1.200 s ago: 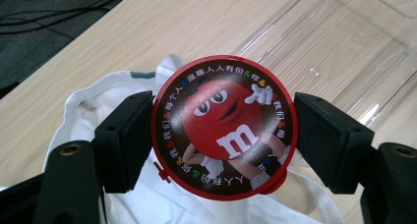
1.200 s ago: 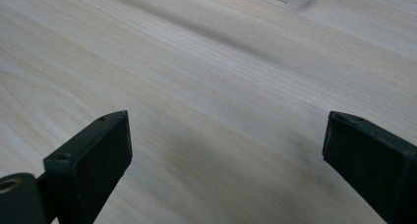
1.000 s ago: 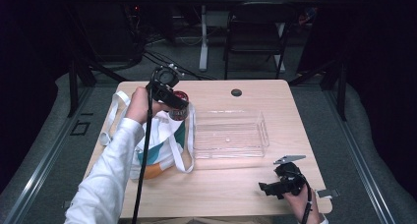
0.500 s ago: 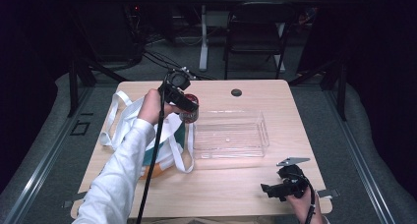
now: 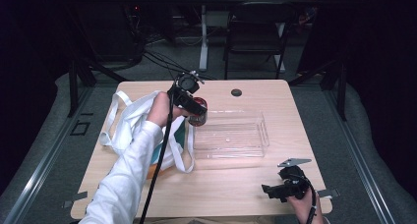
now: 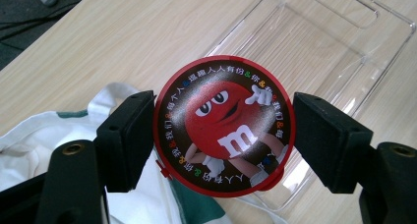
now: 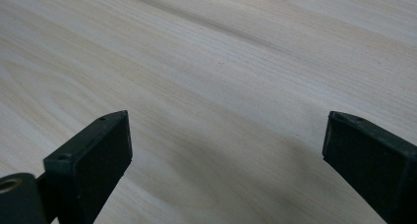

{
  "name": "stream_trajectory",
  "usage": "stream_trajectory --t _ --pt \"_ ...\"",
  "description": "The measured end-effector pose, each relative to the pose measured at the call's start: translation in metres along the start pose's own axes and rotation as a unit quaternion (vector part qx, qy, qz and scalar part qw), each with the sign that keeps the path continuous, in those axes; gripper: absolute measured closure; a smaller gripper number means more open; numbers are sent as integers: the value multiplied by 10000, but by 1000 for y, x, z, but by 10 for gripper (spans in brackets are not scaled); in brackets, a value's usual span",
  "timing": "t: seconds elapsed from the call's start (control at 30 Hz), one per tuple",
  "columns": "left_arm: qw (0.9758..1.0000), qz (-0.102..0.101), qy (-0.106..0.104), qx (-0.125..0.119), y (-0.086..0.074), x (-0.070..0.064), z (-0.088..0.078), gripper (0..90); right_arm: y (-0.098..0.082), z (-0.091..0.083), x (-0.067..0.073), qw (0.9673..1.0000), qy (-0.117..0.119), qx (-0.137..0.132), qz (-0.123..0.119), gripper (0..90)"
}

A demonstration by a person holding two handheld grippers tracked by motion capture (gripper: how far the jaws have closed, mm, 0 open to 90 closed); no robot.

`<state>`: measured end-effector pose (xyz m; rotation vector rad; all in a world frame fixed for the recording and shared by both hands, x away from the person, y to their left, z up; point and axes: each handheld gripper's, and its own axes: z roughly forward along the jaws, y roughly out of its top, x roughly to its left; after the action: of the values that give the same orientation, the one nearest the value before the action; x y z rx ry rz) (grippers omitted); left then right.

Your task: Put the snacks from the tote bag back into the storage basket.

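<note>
A round red candy tin (image 6: pixel 223 128) with a red cartoon figure on its lid hangs between the jaws of my left gripper (image 6: pixel 223 135), which is shut on its sides. In the high view the left gripper (image 5: pixel 195 112) holds the tin (image 5: pixel 198 119) in the air over the left end of a clear plastic tray (image 5: pixel 263 131). A white tote bag (image 5: pixel 129 126) lies left of the tray, partly under the person's sleeve. My right gripper (image 5: pixel 276 189) stands open near the table's front right, and between its jaws (image 7: pixel 226 150) there is bare wood.
The light wooden table (image 5: pixel 221 184) has a small black round cap (image 5: pixel 236 92) near its far edge. A dark chair (image 5: pixel 255 35) and cables stand on the floor beyond. The tray (image 6: pixel 314 42) holds nothing that I can see.
My left gripper has carried the tin to the right, from above the bag to the tray's left end. The right gripper has hardly moved.
</note>
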<state>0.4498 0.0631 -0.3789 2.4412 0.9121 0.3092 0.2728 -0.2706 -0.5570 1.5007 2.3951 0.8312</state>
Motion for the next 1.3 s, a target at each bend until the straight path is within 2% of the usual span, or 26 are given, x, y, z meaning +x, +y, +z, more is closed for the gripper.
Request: stream_trajectory --t 0.27,0.4,0.67,0.87,1.13,1.2,1.3 --pt "9999 60 -84 1 2 -7 6 270 0 0 1 10000 -7 -16 7 41" --pt "9999 -101 -126 -20 2 -15 13 270 0 0 1 10000 -6 -5 4 41" --pt "9997 -186 -148 74 -2 -22 29 270 1 0 2 10000 -29 4 -26 41" --pt "9991 -311 -279 72 -11 -25 42 271 1 0 2 10000 -15 -7 -22 41" --pt "9987 -388 -295 118 -18 -28 54 270 1 1 2 10000 -8 1 -31 41" --pt "9988 -378 -229 188 -21 -31 61 270 1 1 2 10000 -15 16 -26 41" --pt "9985 -411 -261 230 -24 -34 67 270 1 0 3 10000 -8 14 -18 41"
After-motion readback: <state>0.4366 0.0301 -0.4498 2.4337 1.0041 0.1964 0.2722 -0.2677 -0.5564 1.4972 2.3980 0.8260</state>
